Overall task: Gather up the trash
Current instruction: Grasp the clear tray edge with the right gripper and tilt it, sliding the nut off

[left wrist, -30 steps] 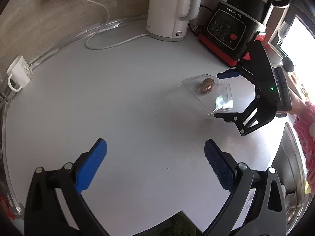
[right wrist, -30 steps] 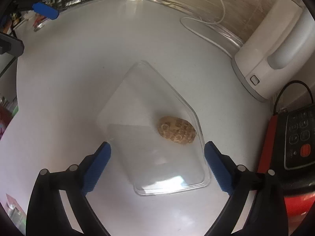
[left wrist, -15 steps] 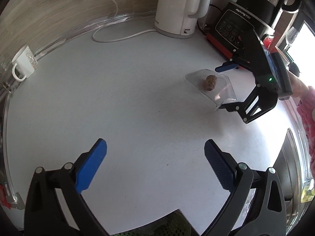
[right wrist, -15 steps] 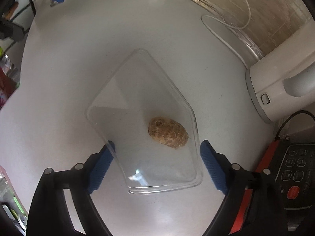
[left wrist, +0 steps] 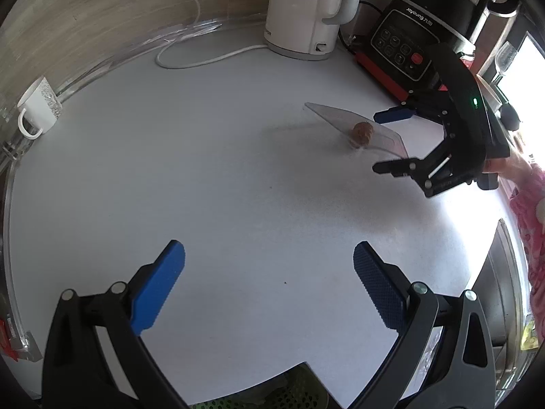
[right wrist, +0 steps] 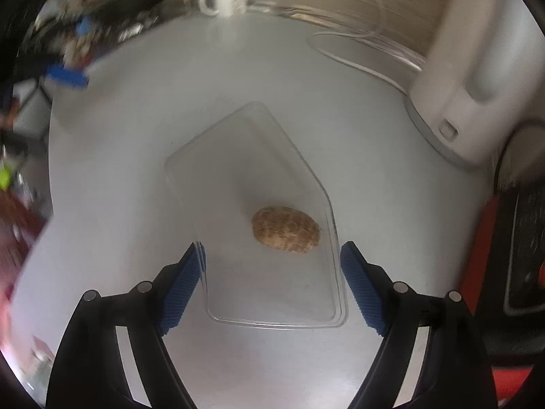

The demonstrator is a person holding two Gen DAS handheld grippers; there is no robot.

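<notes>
A clear plastic tray [right wrist: 238, 170] holds one brown, rough lump [right wrist: 286, 230]. My right gripper [right wrist: 269, 248] straddles the tray's near end, its jaws closing, and both blue pads touch the tray's side rims. In the left wrist view the tray [left wrist: 335, 116] hangs tilted above the white counter [left wrist: 221, 170] with a shadow under it, the lump [left wrist: 362, 132] inside, held by the right gripper [left wrist: 377, 143]. My left gripper [left wrist: 269, 247] stands open over the bare counter near its front edge, nothing between its fingers.
A white kettle [left wrist: 306, 10] and its cable [left wrist: 204, 61] stand at the back, a black and red appliance [left wrist: 412, 44] to their right. A white mug [left wrist: 35, 109] sits at far left. Green mesh [left wrist: 272, 395] shows below the counter edge. A pink sleeve [left wrist: 531, 211] is at right.
The right gripper's pads have drawn in onto the tray's rims, and the tray has come up off the counter, tilted. The left gripper has stayed where it was.
</notes>
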